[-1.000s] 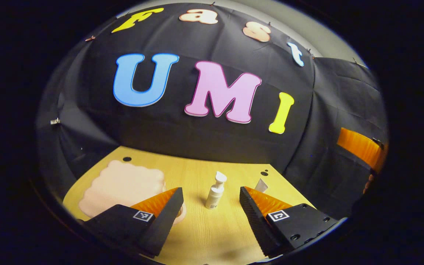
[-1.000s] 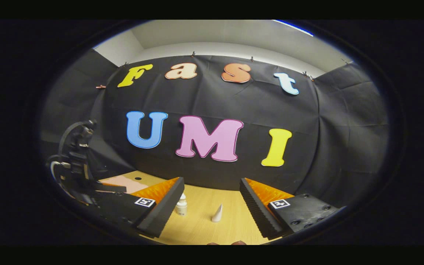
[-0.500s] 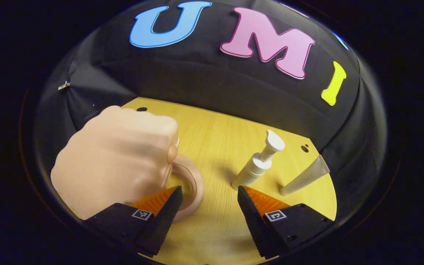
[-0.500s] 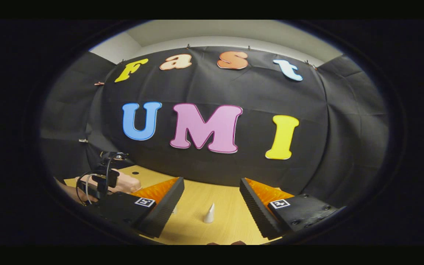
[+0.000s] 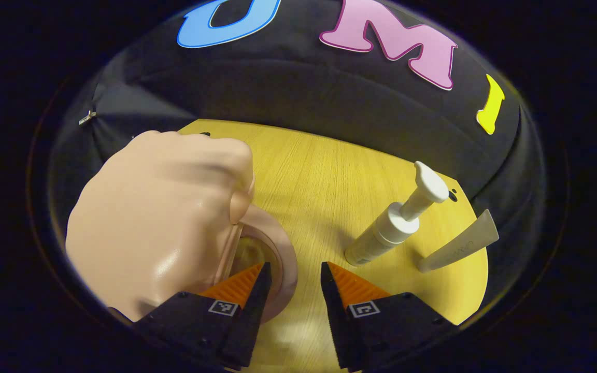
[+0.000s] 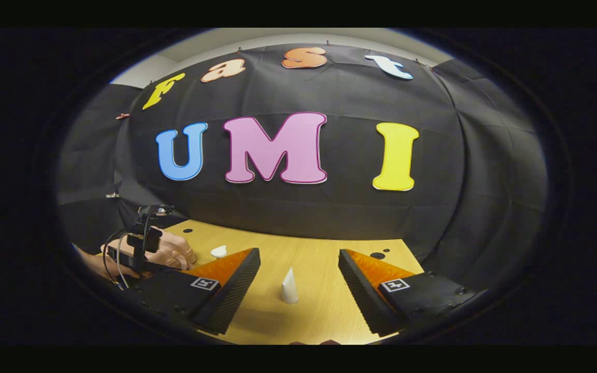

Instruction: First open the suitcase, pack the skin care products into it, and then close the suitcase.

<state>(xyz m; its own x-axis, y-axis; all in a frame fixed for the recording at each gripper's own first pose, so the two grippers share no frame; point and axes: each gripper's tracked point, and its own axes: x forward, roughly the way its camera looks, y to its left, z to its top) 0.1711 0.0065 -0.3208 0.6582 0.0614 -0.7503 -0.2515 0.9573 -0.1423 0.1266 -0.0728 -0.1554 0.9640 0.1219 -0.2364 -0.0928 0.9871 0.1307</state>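
Note:
A pink, rounded suitcase (image 5: 158,217) lies shut on the wooden table (image 5: 319,176), its ring handle (image 5: 284,248) facing me. My left gripper (image 5: 295,267) is open, the gap narrowed, and straddles the handle's rim: one fingertip over the ring's hole, the other outside it. A white pump bottle (image 5: 397,228) and a pale tube (image 5: 459,248) stand to the right. In the right gripper view, my right gripper (image 6: 298,254) is open above the table, with the tube (image 6: 289,286) standing ahead between its fingers and the pump's head (image 6: 219,251) to the left.
The left gripper's body with its cables (image 6: 140,246) and the arm holding it (image 6: 88,259) show at the far left of the right gripper view, over the suitcase (image 6: 176,251). Black cloth walls close the table's back and sides. Small dark holes (image 6: 377,255) mark the tabletop.
My left gripper has dropped and come forward to the suitcase handle, and its fingers have drawn closer together. My right gripper has drifted a little nearer the tube, still open.

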